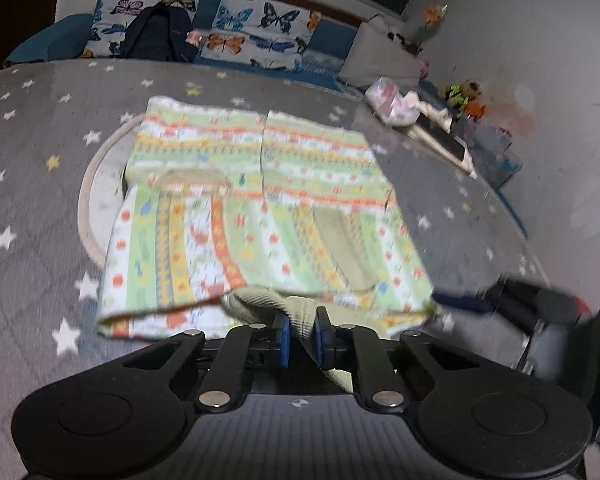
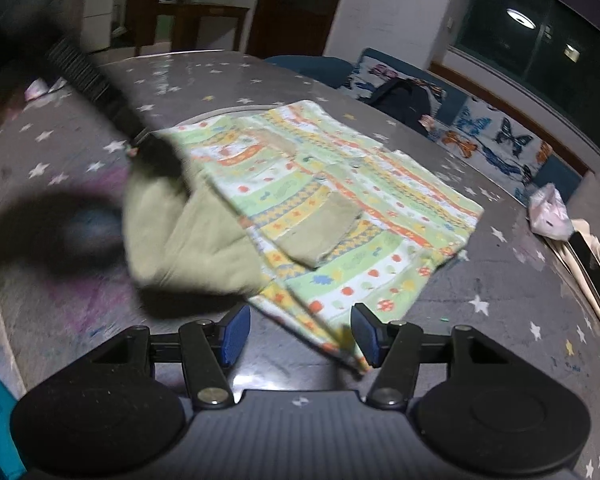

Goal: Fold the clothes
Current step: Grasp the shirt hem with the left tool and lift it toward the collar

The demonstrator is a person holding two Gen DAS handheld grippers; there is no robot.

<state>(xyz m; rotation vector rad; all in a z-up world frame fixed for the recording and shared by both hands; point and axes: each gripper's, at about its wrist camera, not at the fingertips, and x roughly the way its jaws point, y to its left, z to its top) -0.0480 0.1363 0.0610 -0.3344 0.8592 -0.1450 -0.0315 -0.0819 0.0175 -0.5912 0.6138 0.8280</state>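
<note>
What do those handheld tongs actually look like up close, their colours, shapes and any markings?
Both look alike. The left tongs and right tongs are matte black, with a ribbed body bearing a small round crosshair mark. Two rounded lobes, each with a raised disc, flank hinged black link bars joined by shiny silver rivets. The finger pads are blue. No cables show.

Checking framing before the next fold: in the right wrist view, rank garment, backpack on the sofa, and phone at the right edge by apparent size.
1. garment
2. backpack
3. phone, though it looks close to the backpack, so this order is unsure.
</note>
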